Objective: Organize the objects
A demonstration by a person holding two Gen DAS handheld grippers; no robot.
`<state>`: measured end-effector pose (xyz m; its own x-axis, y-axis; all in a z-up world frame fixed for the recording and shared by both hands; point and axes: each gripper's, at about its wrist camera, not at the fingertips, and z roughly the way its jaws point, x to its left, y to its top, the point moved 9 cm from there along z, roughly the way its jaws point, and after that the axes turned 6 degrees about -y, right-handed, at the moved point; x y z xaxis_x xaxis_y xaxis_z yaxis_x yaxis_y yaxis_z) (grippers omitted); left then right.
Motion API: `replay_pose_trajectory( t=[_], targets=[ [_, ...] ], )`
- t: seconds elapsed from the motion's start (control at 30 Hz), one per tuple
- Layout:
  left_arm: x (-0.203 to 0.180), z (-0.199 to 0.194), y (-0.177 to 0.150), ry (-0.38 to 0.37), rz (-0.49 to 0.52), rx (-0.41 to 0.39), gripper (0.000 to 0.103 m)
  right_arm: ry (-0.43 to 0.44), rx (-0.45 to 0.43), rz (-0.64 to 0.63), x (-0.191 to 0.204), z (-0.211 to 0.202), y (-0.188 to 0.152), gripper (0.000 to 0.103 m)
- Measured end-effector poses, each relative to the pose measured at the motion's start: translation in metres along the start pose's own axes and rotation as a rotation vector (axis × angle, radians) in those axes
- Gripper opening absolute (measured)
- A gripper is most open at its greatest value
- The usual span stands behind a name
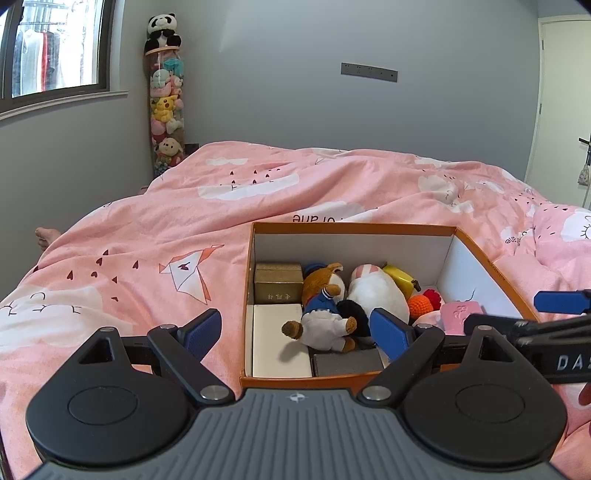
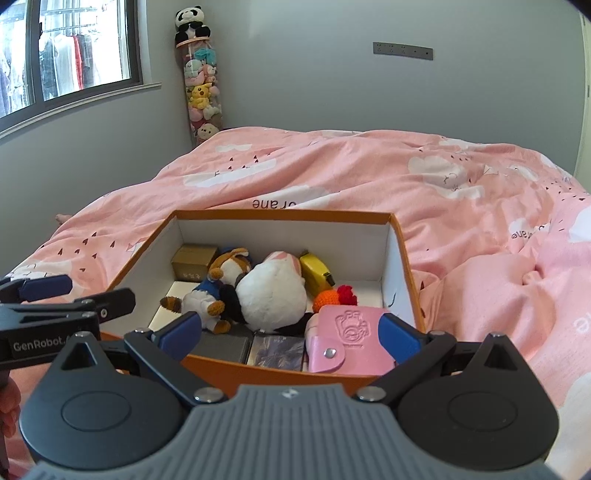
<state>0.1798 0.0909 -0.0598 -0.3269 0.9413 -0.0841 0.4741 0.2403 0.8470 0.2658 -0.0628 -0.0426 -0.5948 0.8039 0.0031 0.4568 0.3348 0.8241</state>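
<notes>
An orange cardboard box (image 2: 295, 373) sat on a bed covered by a pink quilt (image 2: 443, 206) printed with clouds and paper cranes, directly ahead of both handheld grippers. The left gripper (image 1: 295, 332) hovered at the box's near edge with its jaws spread wide and nothing between them; ahead of its fingers lay a brown plush dog in a blue-and-white outfit (image 1: 325, 314), with a gold box (image 1: 277, 286) beyond it to the left and a white box (image 1: 279, 341) just inside the left finger. A white plush with pink stripes (image 1: 375, 295) rested beside the dog, touching it, and a grey box (image 1: 347, 362) lay near the right finger. The right gripper (image 2: 291, 332) was likewise wide open and empty, poised over the box's near wall. Just inside its right finger lay a pink snap-button wallet (image 2: 351, 343), with an orange crocheted ball (image 2: 327, 299) and a yellow tape measure (image 2: 314, 275) farther ahead. A dark patterned card box (image 2: 277, 350) sat at the near wall between the fingers. In the far corner beyond both grippers stood a clear tube of stuffed toys (image 2: 201, 96) topped by a panda plush (image 2: 190, 24), next to a window (image 2: 66, 51).
</notes>
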Motion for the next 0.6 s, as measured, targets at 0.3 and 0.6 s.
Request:
replay_pose_trajectory(
  t=[0.3,0.6],
  targets=[
    [-0.0009,0.0008,-0.0005,-0.007,-0.004,0.009,0.103,0.012,0.003,-0.015,0.0050,-0.0003,-0.0030,0.102],
    [-0.0005,0.0046,-0.0047,-0.022,-0.027,0.037,0.103,0.014,0.010,-0.008,0.0049,0.0004,-0.0036,0.102]
  ],
)
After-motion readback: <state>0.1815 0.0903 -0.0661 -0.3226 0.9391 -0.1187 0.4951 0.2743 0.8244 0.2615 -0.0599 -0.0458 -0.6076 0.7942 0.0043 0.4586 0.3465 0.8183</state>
